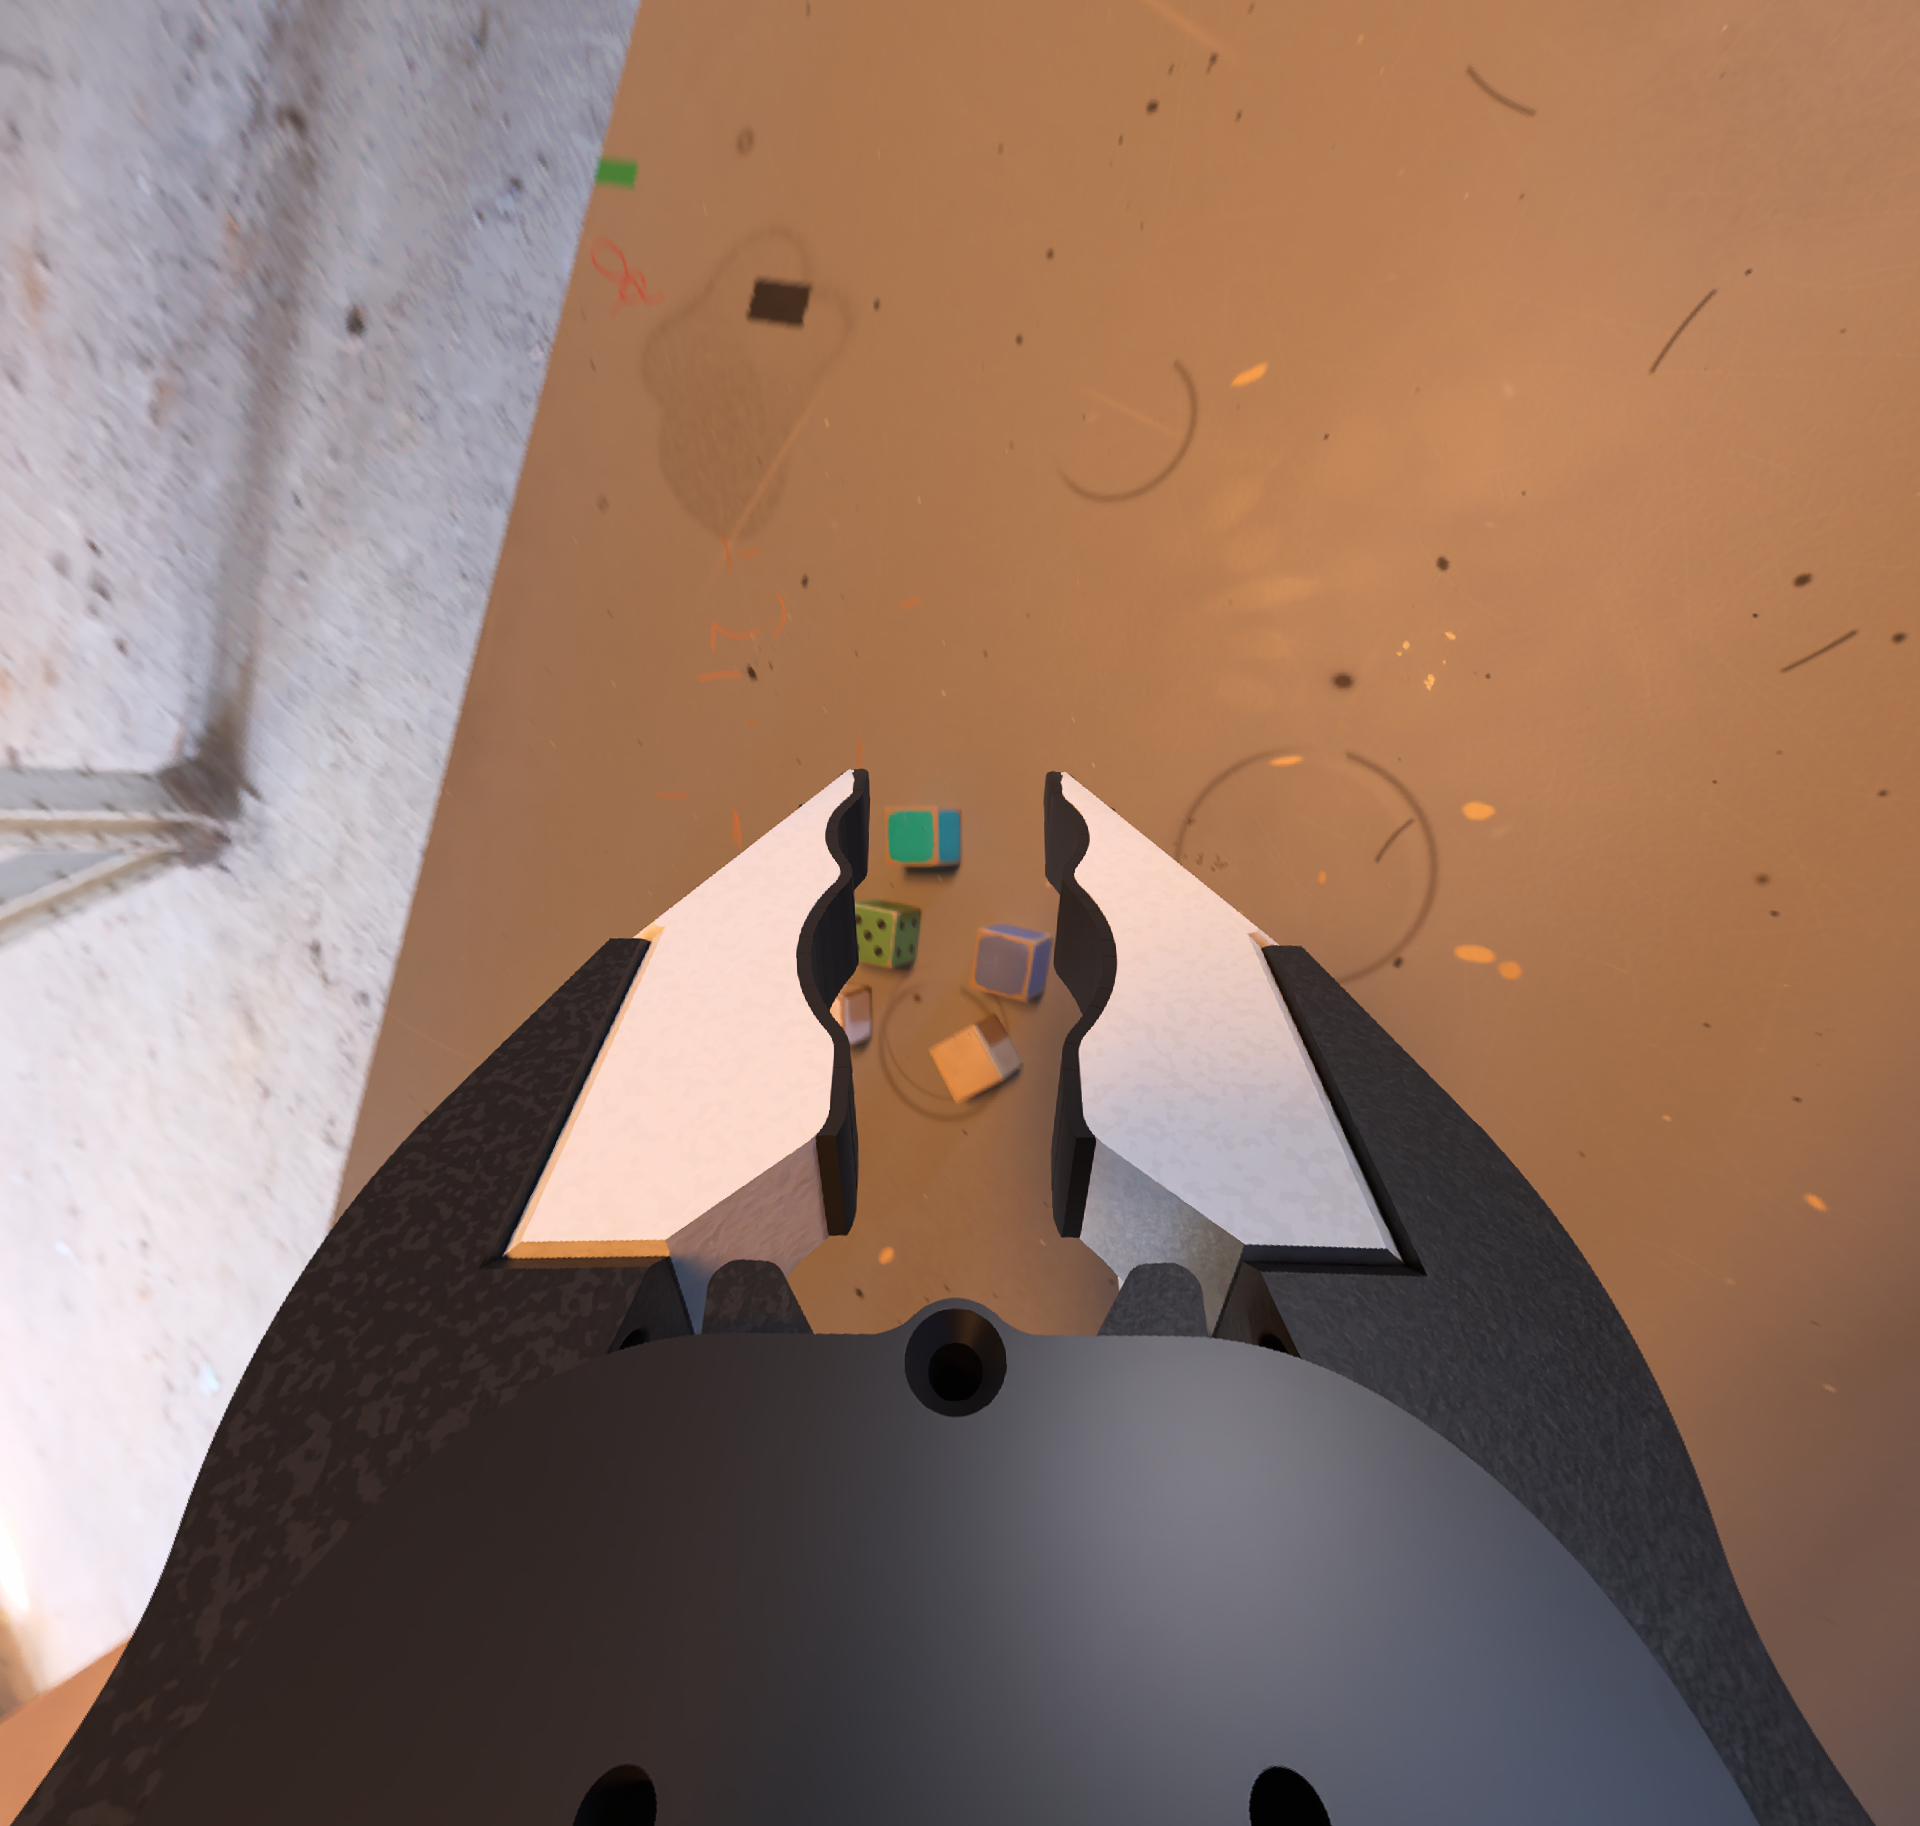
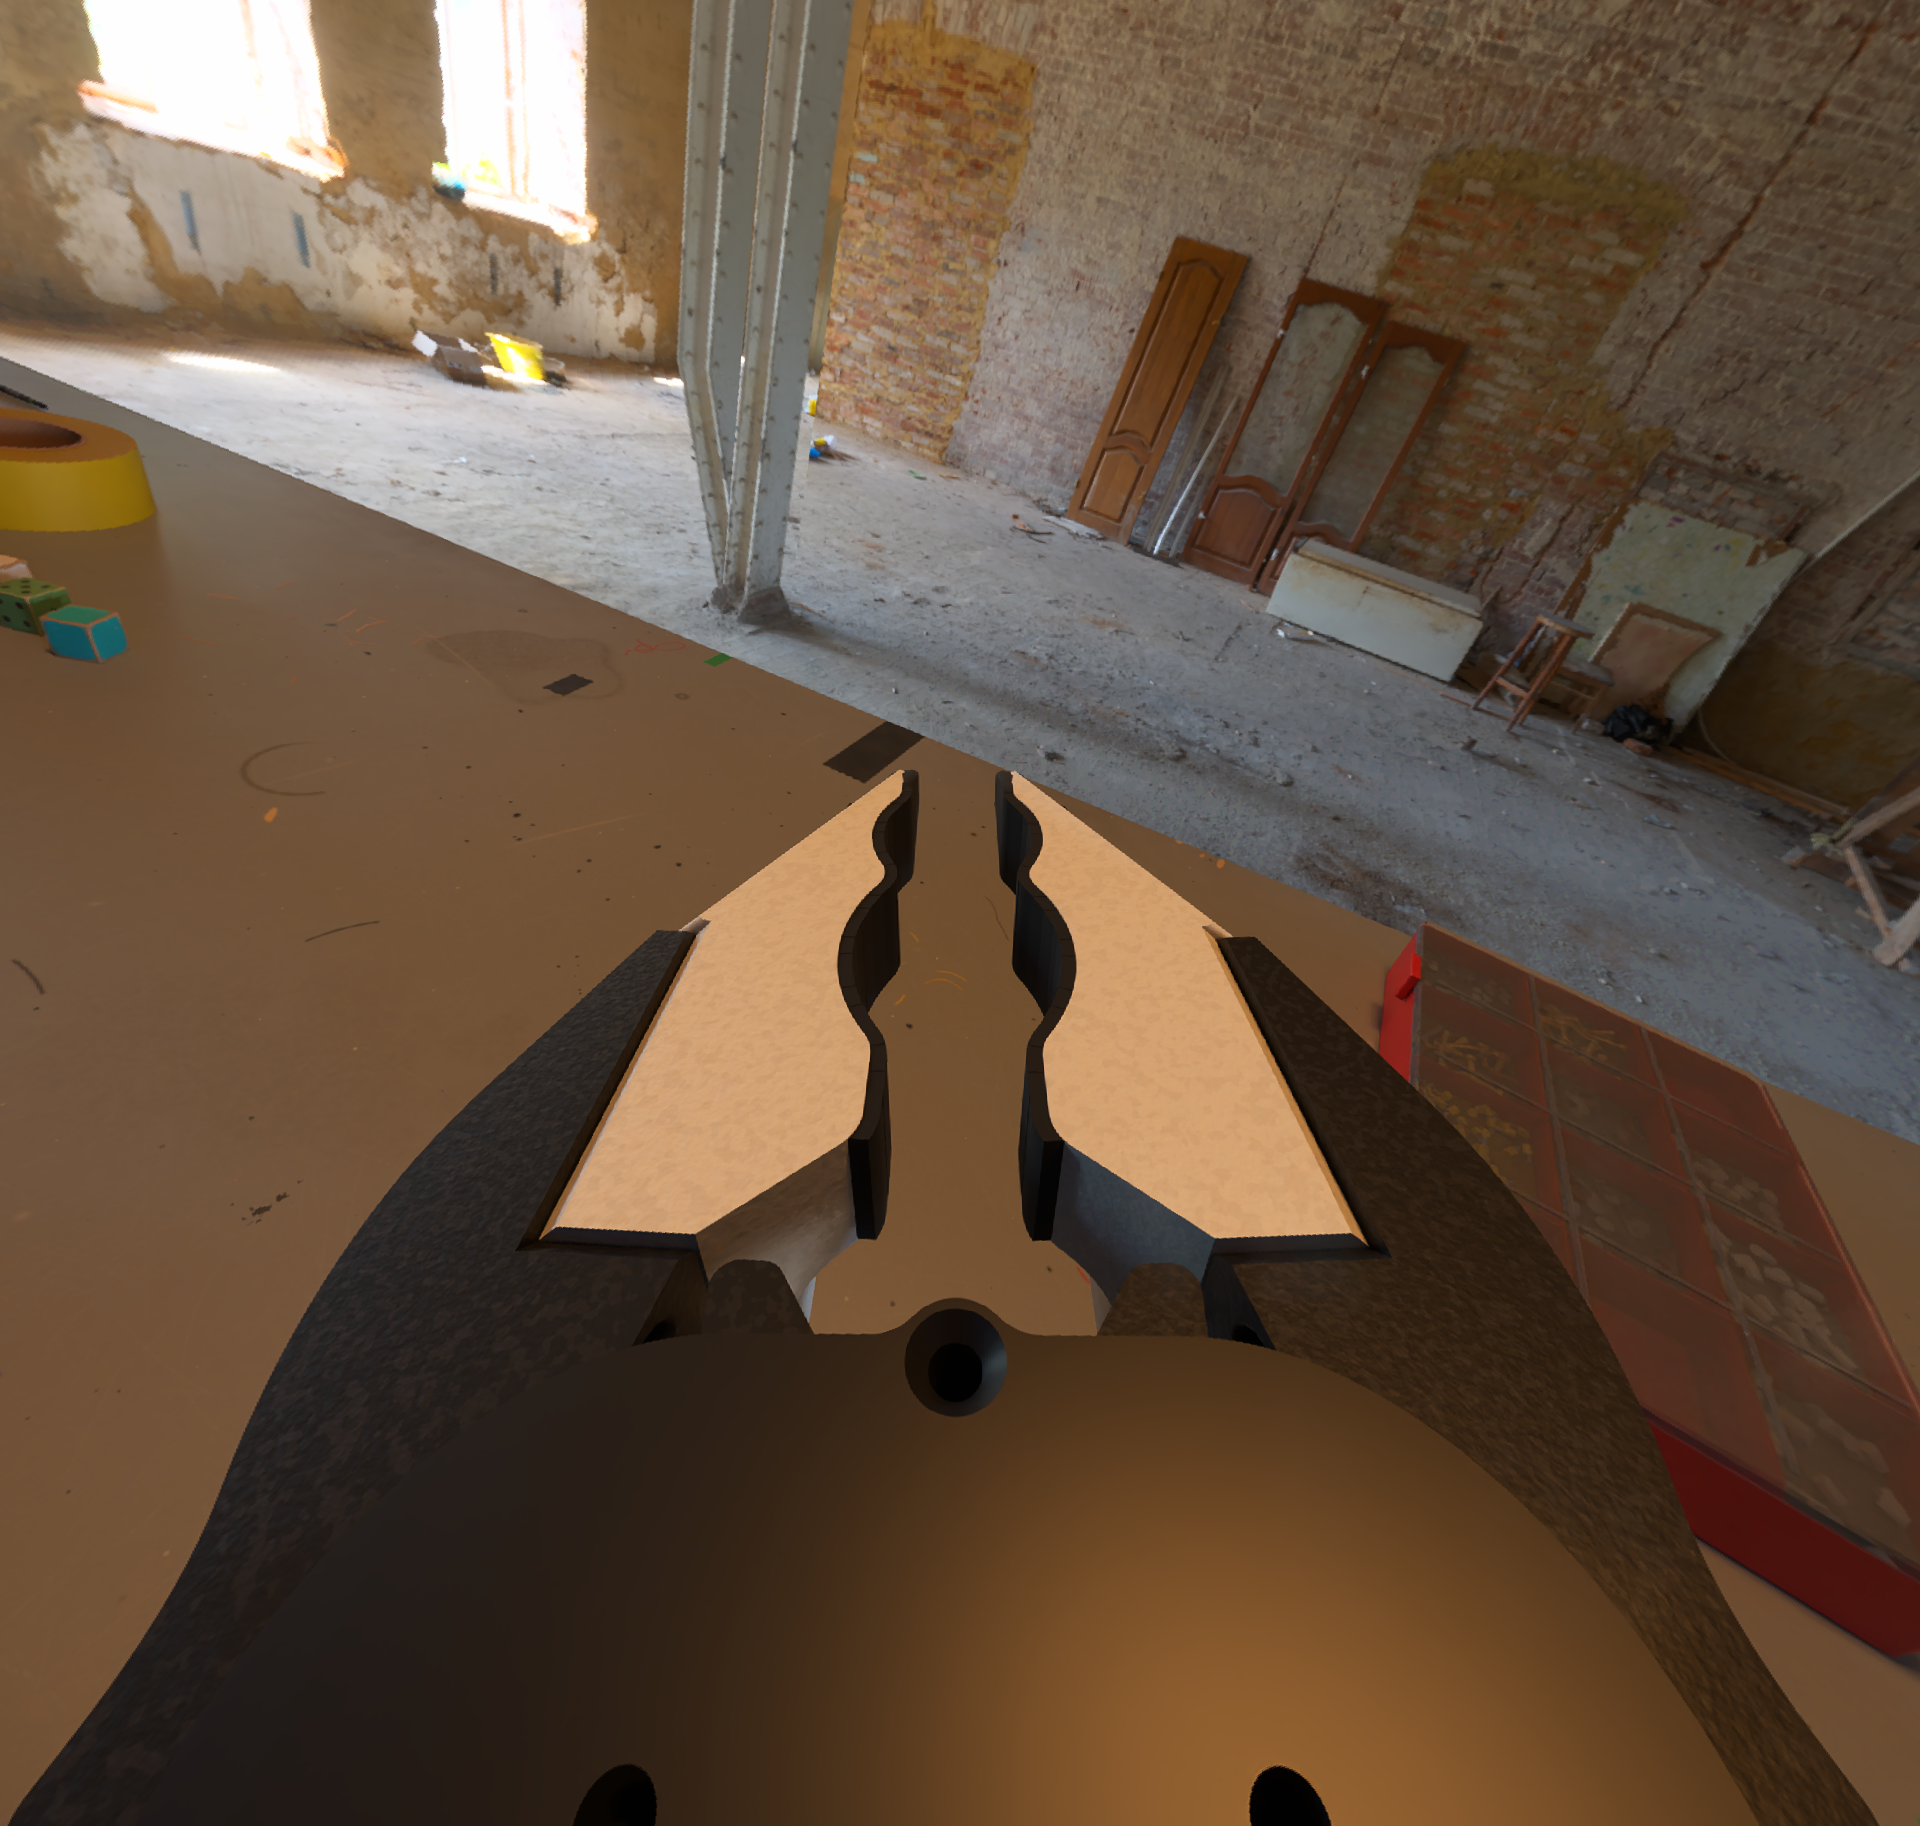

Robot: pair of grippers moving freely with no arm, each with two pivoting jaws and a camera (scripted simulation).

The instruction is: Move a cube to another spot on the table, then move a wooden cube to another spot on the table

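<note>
In the left wrist view my left gripper [image 1: 956, 789] is open and empty, high above a cluster of small cubes on the brown table [image 1: 1351, 426]. Between its fingers I see a green and blue cube [image 1: 923, 838], a green die with black dots [image 1: 886, 935], a grey-blue cube [image 1: 1010, 962], a pale wooden cube [image 1: 974, 1057] and a small cube [image 1: 856, 1016] partly hidden by the left finger. My right gripper [image 2: 956, 789] is open and empty, low over the table near its far edge. The die [image 2: 31, 604] and the teal cube [image 2: 85, 631] show far left there.
A yellow ring-shaped object [image 2: 62, 472] stands at the far left of the table. A red flat box with a tiled top [image 2: 1683, 1257] lies to the right of my right gripper. The table edge [image 1: 540, 488] runs along the left, with concrete floor beyond.
</note>
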